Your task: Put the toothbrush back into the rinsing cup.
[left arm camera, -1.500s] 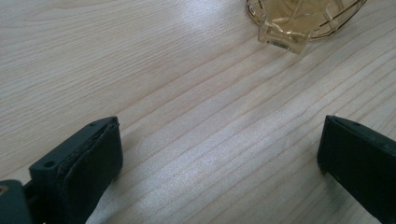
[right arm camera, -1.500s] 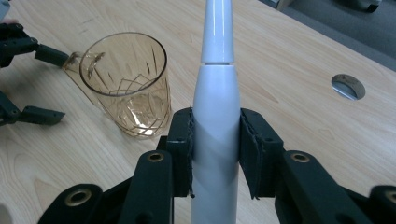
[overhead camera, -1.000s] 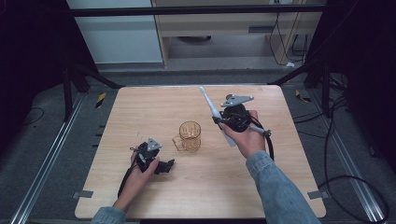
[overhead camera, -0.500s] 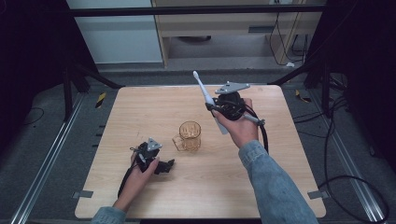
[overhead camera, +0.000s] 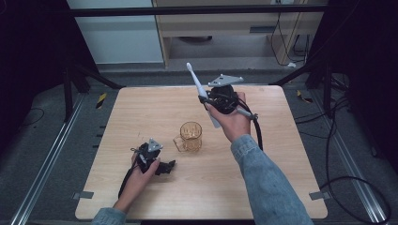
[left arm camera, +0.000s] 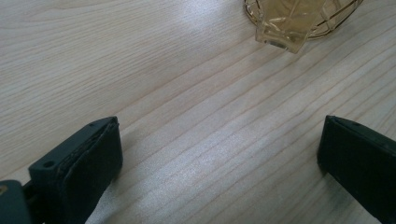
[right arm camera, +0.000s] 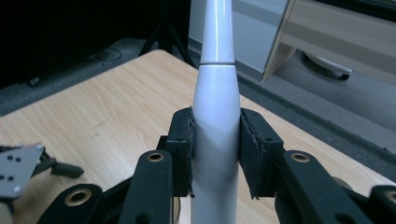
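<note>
While its brush head tilts up-left, the white electric toothbrush [overhead camera: 202, 96] sits clamped in the raised right gripper [overhead camera: 220, 98]; left gripper [overhead camera: 162, 166] rests wide open.

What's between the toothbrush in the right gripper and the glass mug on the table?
Nothing visible. The right gripper holds the toothbrush in the air above the table; the mug stands open-topped, bare wood around it.

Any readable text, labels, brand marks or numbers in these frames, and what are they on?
None readable.
toothbrush: plain white handle in the right gripper, no mark shows.
glass mug: amber, no lettering visible.
table: bare wood grain.
left gripper: plain black jaws.
Yellow-black striped tape on the floor: a pattern, no words.
</note>
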Available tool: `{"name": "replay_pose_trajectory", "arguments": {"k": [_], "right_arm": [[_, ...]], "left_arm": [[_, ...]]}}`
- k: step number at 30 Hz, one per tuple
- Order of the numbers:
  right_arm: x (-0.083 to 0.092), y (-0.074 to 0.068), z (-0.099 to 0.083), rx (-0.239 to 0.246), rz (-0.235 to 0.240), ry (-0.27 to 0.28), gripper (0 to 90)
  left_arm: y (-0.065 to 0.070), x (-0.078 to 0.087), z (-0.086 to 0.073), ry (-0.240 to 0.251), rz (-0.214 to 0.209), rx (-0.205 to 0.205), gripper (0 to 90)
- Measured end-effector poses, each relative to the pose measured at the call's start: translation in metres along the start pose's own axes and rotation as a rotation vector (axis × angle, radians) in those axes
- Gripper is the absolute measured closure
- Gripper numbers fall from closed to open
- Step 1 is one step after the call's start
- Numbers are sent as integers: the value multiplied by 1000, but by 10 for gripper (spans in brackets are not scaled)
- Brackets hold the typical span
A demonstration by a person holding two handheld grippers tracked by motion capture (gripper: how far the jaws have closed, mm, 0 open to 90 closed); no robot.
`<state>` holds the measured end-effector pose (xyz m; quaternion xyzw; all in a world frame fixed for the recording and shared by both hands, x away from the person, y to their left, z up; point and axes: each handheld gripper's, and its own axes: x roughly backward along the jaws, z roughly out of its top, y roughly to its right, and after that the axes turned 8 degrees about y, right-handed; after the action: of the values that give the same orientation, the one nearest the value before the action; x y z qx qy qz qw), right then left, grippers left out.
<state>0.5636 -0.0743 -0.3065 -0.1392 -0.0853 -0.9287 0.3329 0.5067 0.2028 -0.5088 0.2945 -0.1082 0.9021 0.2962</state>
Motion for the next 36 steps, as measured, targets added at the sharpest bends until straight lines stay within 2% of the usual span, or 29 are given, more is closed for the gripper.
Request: {"name": "replay_pose_trajectory", "arguments": {"k": [13, 18, 29, 36], "right_arm": [[-13, -8, 10, 0, 4, 41, 669], [-17, -10, 10, -20, 3, 66, 669], [-26, -16, 10, -29, 13, 88, 669], [-34, -24, 7, -19, 28, 80, 669]], "left_arm": [[0, 0, 0, 0, 0, 1, 0], [0, 0, 0, 0, 0, 1, 0], [0, 0, 0, 0, 1, 1, 0], [0, 0, 0, -1, 0, -1, 0]]}}
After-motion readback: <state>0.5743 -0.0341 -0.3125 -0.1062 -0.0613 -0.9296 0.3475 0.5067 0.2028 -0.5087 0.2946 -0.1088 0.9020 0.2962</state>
